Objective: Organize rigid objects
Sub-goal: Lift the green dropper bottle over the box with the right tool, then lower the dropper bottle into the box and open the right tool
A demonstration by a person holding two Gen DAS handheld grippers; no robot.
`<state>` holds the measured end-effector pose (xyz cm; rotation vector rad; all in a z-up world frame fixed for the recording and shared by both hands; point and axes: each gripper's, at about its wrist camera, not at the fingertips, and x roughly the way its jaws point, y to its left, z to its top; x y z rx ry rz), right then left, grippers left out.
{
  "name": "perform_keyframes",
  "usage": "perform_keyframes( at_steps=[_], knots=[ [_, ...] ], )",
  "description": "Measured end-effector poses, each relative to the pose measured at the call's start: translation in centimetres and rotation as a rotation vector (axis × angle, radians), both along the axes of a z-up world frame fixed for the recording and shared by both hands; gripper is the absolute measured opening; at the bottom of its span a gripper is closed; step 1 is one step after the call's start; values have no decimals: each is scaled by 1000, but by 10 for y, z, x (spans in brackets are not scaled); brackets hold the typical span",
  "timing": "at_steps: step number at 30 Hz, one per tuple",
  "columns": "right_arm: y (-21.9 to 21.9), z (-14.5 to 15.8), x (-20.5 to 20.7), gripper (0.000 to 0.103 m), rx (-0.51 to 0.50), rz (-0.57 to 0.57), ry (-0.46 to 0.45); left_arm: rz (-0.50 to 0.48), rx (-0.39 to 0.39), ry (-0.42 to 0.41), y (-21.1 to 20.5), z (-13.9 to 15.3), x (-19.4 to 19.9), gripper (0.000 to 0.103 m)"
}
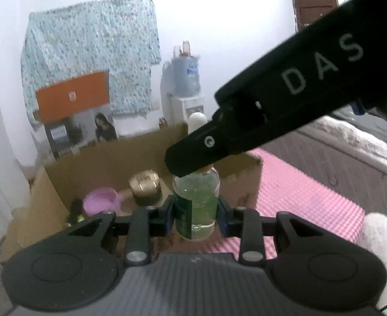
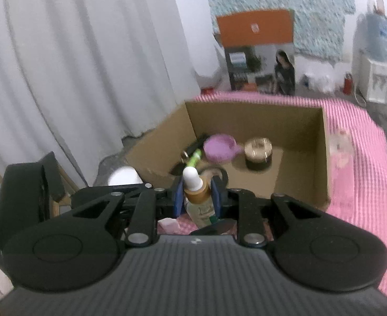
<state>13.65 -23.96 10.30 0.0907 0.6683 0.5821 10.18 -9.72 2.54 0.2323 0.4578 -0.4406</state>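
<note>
A dropper bottle [image 1: 196, 205] of pale green liquid is held upright between the blue pads of the left gripper [image 1: 196, 212], which is clamped narrowly on its glass body. The same bottle [image 2: 199, 205] is gripped higher up by the right gripper [image 2: 196, 197], whose pads press on the amber collar just below the white dropper bulb [image 2: 190, 175]. In the left wrist view the right gripper's black finger [image 1: 193, 155] is seen crossing in front of the bottle's neck. Behind the bottle an open cardboard box [image 2: 323, 158] is set on a pink checked cover [image 2: 362, 184]. Inside the box a lilac scoop [image 2: 219, 147], a gold-topped jar [image 2: 258, 154] and a green tube [image 2: 194, 158] are seen (other dark items near the tube are too blurred to be named). The bottle is kept just outside the box, at its near open side.
</note>
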Motion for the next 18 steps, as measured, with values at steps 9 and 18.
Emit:
perform_keyframes(
  at_steps=[9,18],
  knots=[
    [-19,45,69,21,17,24,2,28,-80,130,-18,41,76,33],
    [-46,6,191,21,15,-4,193,95,-119,391,-35,9,181,33]
  ],
)
